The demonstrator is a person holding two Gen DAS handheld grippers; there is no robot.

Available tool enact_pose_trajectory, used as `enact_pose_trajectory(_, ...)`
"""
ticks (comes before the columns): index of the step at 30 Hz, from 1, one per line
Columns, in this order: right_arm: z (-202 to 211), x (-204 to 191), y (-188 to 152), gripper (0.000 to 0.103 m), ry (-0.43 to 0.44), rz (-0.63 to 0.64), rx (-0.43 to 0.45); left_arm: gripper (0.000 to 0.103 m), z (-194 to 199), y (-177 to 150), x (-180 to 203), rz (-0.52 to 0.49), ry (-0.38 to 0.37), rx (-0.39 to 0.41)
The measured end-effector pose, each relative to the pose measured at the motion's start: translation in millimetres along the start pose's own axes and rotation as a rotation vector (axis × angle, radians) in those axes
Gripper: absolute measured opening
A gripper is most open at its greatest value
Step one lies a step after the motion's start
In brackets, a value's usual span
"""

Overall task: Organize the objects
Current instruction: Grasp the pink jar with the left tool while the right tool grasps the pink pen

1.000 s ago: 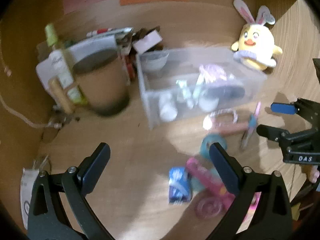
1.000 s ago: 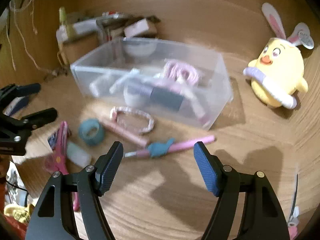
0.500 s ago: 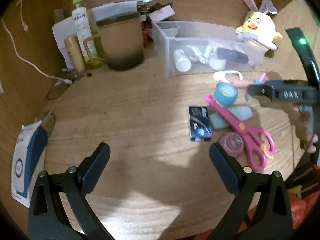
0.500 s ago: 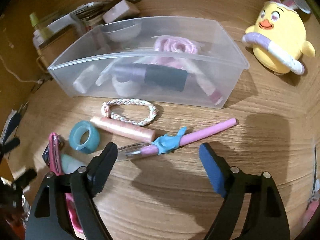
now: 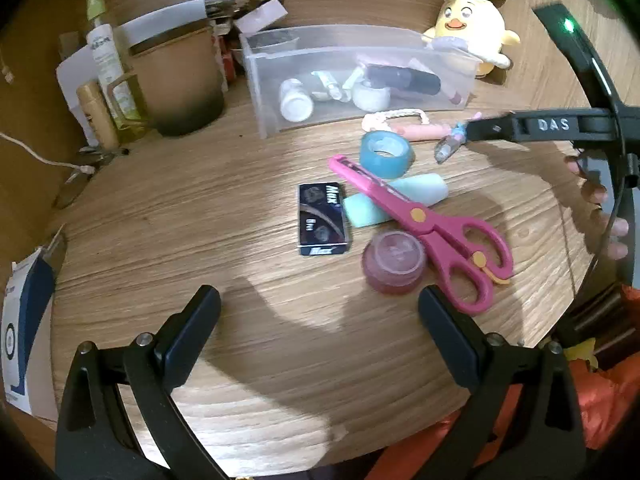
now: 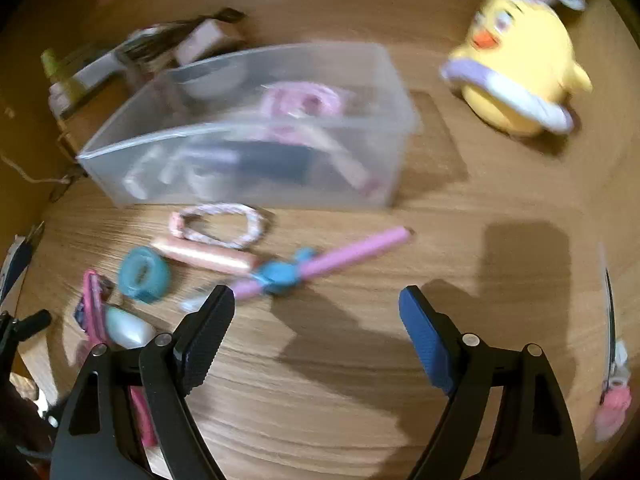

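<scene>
A clear plastic bin (image 5: 404, 42) (image 6: 360, 64) holding small items sits on the wooden table. In front of it lie a blue tape roll (image 5: 386, 154) (image 6: 144, 270), pink scissors (image 5: 424, 220), a dark card box (image 5: 322, 220), a pink jar (image 5: 394, 262), a mint eraser (image 5: 394, 200), a rope bracelet (image 6: 218, 224), a pink tube (image 6: 204, 256) and a pink pen with a blue dolphin (image 6: 316, 266). My left gripper (image 5: 320, 316) is open and empty, near the card box and jar. My right gripper (image 6: 316, 316) is open and empty just before the pen; it also shows in the left wrist view (image 5: 520, 126).
A yellow chick plush (image 5: 470, 30) (image 6: 520, 68) sits right of the bin. A brown mug (image 5: 176, 80), spray bottle (image 5: 108, 60) and papers stand at the back left. A white-blue box (image 5: 24, 328) lies at the left table edge.
My left gripper pulled back from the bin, then moved in toward the card box and jar. My right gripper moved closer to the pink pen; its view is blurred by motion.
</scene>
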State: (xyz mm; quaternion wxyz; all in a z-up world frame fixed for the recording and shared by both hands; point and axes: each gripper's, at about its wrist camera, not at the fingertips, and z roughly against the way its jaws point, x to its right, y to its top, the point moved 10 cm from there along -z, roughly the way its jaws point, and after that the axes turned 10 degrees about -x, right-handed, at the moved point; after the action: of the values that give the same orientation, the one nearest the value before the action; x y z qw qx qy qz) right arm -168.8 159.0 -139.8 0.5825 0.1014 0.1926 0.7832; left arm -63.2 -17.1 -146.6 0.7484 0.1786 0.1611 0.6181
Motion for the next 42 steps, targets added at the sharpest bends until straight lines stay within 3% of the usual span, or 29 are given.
enact_pose_trajectory(3, -9, -24, 9, 0.083, -0.008, 0.045, -0.011, 0.1, -1, 3, 4, -0.002, 0.001, 0.006)
enact_pose_trajectory(6, -21, -30, 13, 0.084, -0.072, 0.054, -0.031, 0.096, -2, 7, 6, -0.002, 0.013, 0.017)
enact_pose_trajectory(8, -24, -23, 14, 0.086, -0.1, 0.027, -0.029, 0.087, -2, 10, 9, -0.003, 0.0, 0.022)
enact_pose_trajectory(15, -20, 20, -3, 0.087, -0.112, -0.071, -0.049, 0.069, -4, 20, 18, 0.01, -0.023, 0.041)
enact_pose_trajectory(21, -8, 40, -16, 0.082, -0.117, -0.071, -0.023, 0.051, -4, 22, 23, 0.004, -0.022, 0.062)
enact_pose_trajectory(25, -2, 43, -21, 0.065, -0.112, -0.051, 0.017, 0.039, -3, 23, 22, 0.013, -0.019, 0.071)
enact_pose_trajectory(32, 5, 43, -29, 0.016, -0.098, -0.009, 0.058, 0.035, -2, 20, 20, 0.022, -0.006, 0.088)
enact_pose_trajectory(42, 17, 53, -39, 0.013, -0.051, -0.043, 0.077, 0.035, 17, 25, 9, 0.073, 0.0, 0.125)
